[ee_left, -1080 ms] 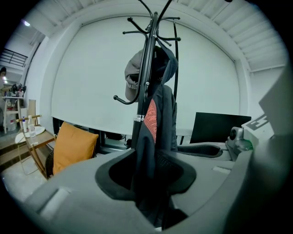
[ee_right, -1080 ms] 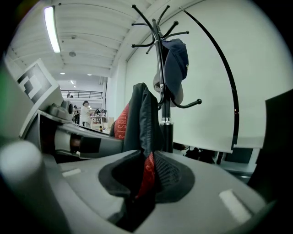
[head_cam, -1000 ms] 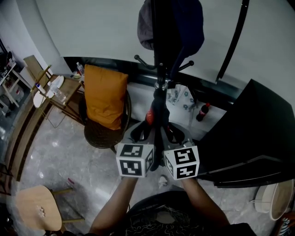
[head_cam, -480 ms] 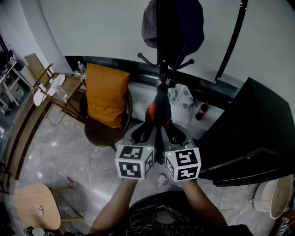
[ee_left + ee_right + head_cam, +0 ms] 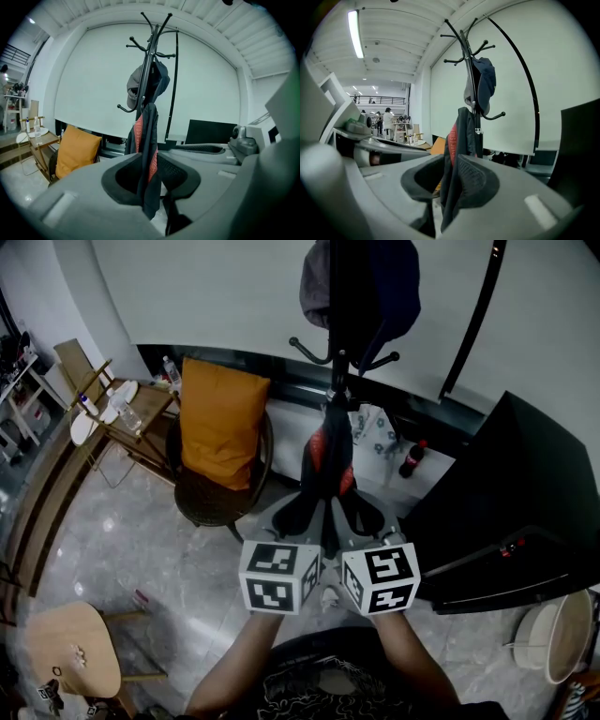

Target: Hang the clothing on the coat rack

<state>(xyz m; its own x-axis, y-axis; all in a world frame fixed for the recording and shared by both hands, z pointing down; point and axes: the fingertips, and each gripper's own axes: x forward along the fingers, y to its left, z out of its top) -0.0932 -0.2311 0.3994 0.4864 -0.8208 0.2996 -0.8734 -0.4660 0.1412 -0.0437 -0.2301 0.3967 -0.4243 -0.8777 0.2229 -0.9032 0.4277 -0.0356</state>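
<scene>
Got my left claw (image 5: 150,176) and right claw (image 5: 449,182) both clamped on the black-and-red jacket (image 5: 327,452); it looks light and floppy, so I'd grip higher, nearer the collar.

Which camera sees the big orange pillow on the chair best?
The head view: the soft orange cushion shows whole, leaning on the dark round chair. The left gripper view shows most of it, smaller, low at the left. The right gripper view shows only an orange sliver.

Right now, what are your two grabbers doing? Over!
Left gripper shut on black jacket. Right gripper same. Jacket up against coat rack pole, below lower hooks. Dark clothes already on upper hooks.
</scene>
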